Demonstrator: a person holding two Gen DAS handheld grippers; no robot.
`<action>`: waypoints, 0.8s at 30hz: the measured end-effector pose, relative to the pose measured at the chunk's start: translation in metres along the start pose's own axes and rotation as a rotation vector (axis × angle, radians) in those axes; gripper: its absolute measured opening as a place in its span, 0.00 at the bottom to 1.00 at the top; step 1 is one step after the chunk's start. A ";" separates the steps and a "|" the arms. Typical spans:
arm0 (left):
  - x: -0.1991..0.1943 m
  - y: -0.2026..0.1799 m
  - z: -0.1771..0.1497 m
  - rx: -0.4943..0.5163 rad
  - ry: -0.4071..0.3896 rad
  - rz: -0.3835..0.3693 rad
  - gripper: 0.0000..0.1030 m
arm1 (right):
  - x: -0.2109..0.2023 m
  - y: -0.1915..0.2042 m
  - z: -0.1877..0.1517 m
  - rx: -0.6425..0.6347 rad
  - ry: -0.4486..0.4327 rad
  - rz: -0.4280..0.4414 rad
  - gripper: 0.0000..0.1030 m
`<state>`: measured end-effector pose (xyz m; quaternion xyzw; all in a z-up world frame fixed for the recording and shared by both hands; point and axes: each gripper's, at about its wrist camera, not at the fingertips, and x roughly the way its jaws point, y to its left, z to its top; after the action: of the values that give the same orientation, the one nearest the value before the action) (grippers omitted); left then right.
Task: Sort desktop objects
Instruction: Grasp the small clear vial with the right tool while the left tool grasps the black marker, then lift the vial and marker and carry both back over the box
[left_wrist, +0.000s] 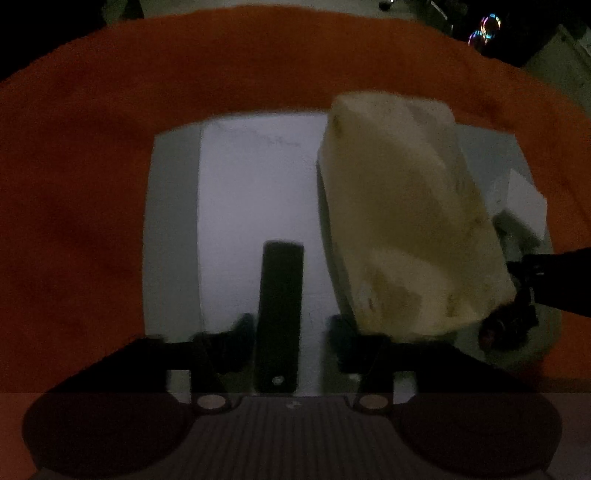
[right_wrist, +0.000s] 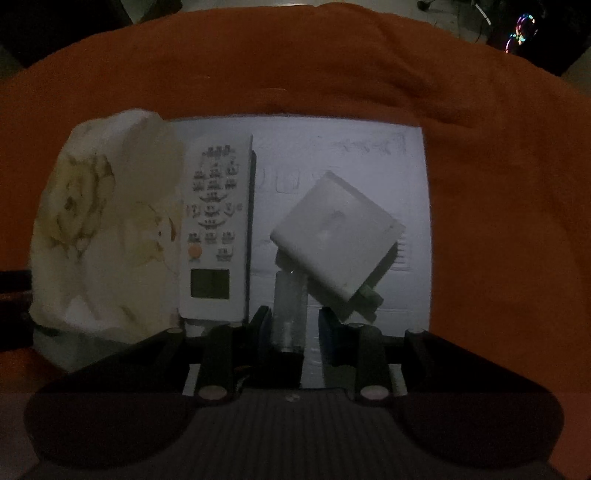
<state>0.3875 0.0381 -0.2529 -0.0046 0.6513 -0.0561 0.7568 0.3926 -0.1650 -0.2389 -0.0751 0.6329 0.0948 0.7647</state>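
Dim light, both wrist views looking down on a white sheet (right_wrist: 351, 147) laid over an orange cloth (right_wrist: 480, 184)

Left gripper (left_wrist: 291, 339): a flat black bar (left_wrist: 280, 314) stands lengthways between the jaws at lower centre of the frame. Jaws narrowed around it, but a pale gap shows on each side, so the pads do not appear to press on it yet. Cream tissue pack (left_wrist: 402, 221) lies just right of the bar, over the right part of the sheet; a white corner peeks out at its right edge, too little showing to name.

Right gripper (right_wrist: 291, 332): a slim silvery cylinder (right_wrist: 290, 310), maybe a battery, lies between the jaws at lower centre. Left jaw sits against it; a strip of sheet shows on the right side, so not pinched as far as I can tell. White plug adapter (right_wrist: 336, 236) lies tilted just above right, its lower edge touching or overlapping the cylinder's far end. White remote (right_wrist: 214, 229) lies straight at centre left, close beside the tissue pack at the left of the frame.

Progress, my reading: early to middle. Remote and pack look lined up side by side; bar, cylinder and adapter remain loose. No bins or marked zones visible, so the final places cannot be judged
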 end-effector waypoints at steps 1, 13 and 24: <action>-0.001 0.000 -0.001 0.002 -0.006 0.000 0.22 | -0.001 0.001 -0.003 -0.002 -0.002 -0.003 0.21; -0.018 -0.005 -0.007 -0.039 -0.068 -0.016 0.21 | -0.043 -0.048 -0.028 0.296 -0.108 0.132 0.20; -0.045 0.015 -0.024 -0.187 -0.090 -0.069 0.21 | -0.056 -0.062 -0.040 0.494 -0.123 0.202 0.21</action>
<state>0.3588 0.0587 -0.2132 -0.1001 0.6184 -0.0208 0.7792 0.3594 -0.2372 -0.1915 0.1829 0.5935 0.0176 0.7836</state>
